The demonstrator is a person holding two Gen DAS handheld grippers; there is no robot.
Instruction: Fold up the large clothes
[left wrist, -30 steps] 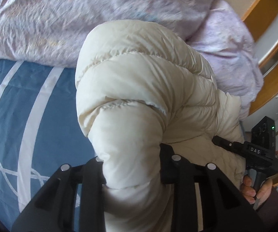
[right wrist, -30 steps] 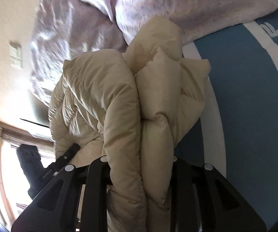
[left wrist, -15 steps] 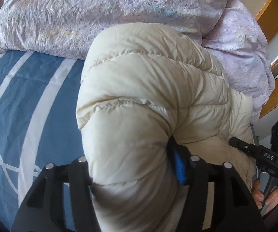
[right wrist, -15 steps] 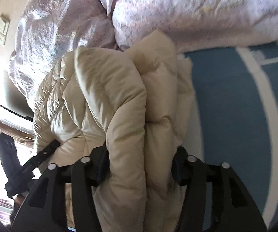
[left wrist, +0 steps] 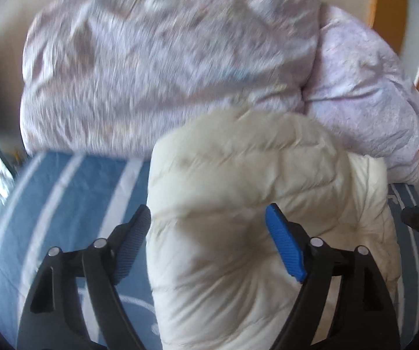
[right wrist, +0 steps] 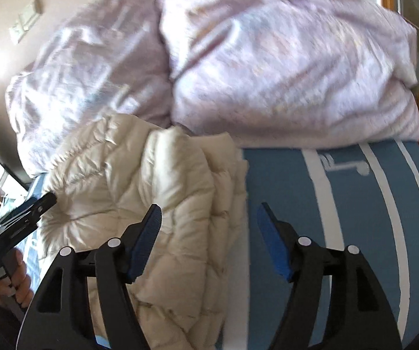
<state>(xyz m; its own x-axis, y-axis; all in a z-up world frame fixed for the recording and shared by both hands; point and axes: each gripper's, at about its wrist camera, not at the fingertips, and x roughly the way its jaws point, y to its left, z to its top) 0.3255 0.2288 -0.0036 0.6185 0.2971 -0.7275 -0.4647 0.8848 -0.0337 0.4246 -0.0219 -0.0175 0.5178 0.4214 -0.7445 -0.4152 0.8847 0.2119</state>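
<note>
A cream quilted puffer jacket (left wrist: 238,204) lies folded in a thick bundle on the blue bed cover (left wrist: 78,192). My left gripper (left wrist: 209,224) is open, its jaws wide on either side of the jacket's puffy end. In the right wrist view the jacket (right wrist: 157,192) lies at the left. My right gripper (right wrist: 209,218) is open above the jacket's right edge; its left pad (right wrist: 145,239) is over the jacket and its right pad (right wrist: 273,248) over the bed cover (right wrist: 355,204). The left gripper (right wrist: 26,213) shows at the far left.
A crumpled lilac duvet (left wrist: 165,67) is piled along the head of the bed, just behind the jacket; it also fills the back of the right wrist view (right wrist: 267,58). A wooden frame (left wrist: 384,0) stands at the right. A wall switch (right wrist: 26,23) is at upper left.
Both grippers have opened and let go of the jacket, which now lies on the bed. Both have pulled back a little.
</note>
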